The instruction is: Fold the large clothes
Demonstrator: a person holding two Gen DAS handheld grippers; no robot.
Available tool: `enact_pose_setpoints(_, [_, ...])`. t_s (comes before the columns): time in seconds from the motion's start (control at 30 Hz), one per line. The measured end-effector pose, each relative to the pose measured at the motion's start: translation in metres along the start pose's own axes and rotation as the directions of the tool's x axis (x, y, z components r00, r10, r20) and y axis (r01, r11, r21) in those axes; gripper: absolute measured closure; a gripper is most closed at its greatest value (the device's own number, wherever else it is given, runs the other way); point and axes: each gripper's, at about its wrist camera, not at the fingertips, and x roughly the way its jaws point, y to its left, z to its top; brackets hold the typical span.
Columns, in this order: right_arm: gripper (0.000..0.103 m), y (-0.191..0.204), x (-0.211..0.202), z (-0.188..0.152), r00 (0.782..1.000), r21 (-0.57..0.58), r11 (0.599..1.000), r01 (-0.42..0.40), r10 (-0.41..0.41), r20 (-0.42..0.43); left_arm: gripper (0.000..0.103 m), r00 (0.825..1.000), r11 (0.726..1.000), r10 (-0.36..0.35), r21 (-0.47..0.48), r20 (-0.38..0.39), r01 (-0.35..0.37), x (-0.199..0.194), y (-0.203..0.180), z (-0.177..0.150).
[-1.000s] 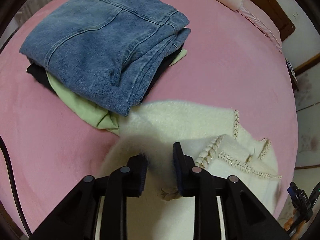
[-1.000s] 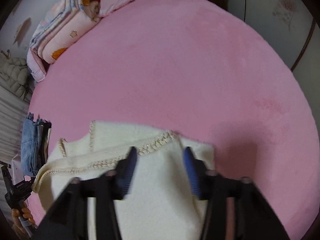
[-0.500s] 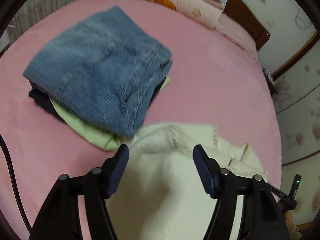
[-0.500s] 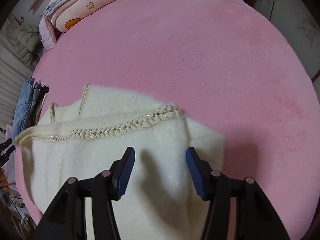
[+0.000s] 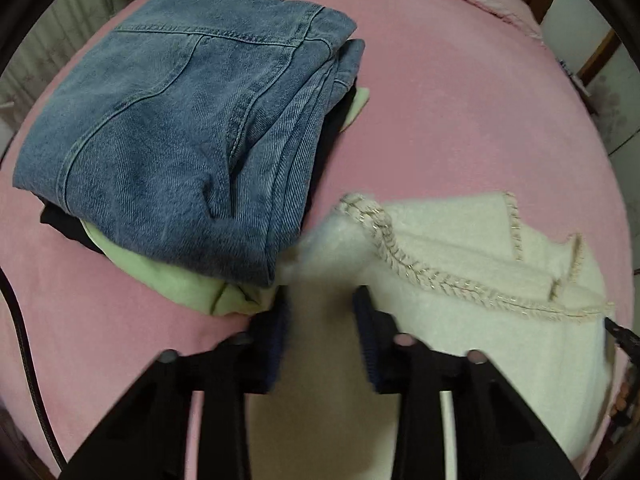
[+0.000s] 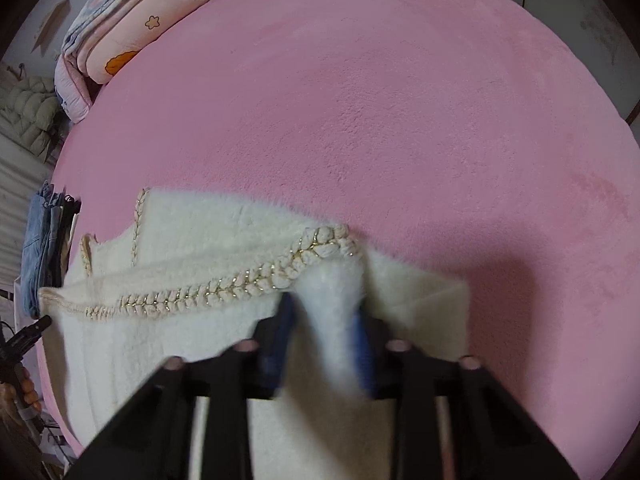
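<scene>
One cream sweater (image 6: pixel 168 332) with braided trim lies on the pink bed (image 6: pixel 400 120). The right gripper (image 6: pixel 324 344) points steeply down, its jaws having just closed and now clamped on a raised fold of it. The left gripper (image 5: pixel 320 332), equally steep, has just closed its jaws on the sweater's near corner. One folded pile topped by jeans (image 5: pixel 180 120) sits just beside.

No readable text

We find no words, labels, brands or numbers on the jeans (image 5: pixel 168 128), the cream garment (image 6: pixel 168 336), the bedding (image 6: pixel 120 40) or the pink cover (image 6: pixel 380 120); we see only flower prints.
</scene>
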Motion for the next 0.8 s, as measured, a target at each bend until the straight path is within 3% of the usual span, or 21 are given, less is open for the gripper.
enact_pose_setpoints(0.13, [0.096,0.013,-0.016,-0.008,0.997,-0.049,0.998,0.027,-0.024,0.068,0.096,0.999,0.997,0.037,0.071,0.034,-0.039,-0.008,-0.015,-0.004])
enact_pose_setpoints(0.27, [0.096,0.019,-0.050,-0.014,0.985,-0.023,1.000,-0.008,0.012,0.172,0.097,0.980,0.980,0.105,0.147,0.171,-0.131,-0.037,-0.028,-0.018])
enact_pose_setpoints(0.53, [0.096,0.031,-0.083,-0.001,0.954,-0.023,1.000,-0.008,0.015,0.299,0.097,0.942,0.975,0.160,0.103,0.294,-0.198,-0.046,-0.034,-0.009])
enact_pose_setpoints(0.67, [0.096,0.027,-0.061,0.009,0.954,0.015,1.000,0.017,-0.021,0.300,0.097,0.944,0.970,0.193,0.091,0.269,-0.225,-0.022,-0.039,0.006])
enact_pose_setpoints(0.73, [0.096,0.021,-0.037,0.010,0.963,0.018,0.997,0.080,-0.082,0.257,0.096,0.949,0.960,0.233,0.103,0.213,-0.259,0.004,-0.038,0.009])
enact_pose_setpoints(0.8, [0.096,0.016,-0.014,0.008,0.971,0.019,0.992,0.123,-0.125,0.205,0.096,0.941,0.945,0.268,0.135,0.207,-0.299,0.020,-0.041,0.005])
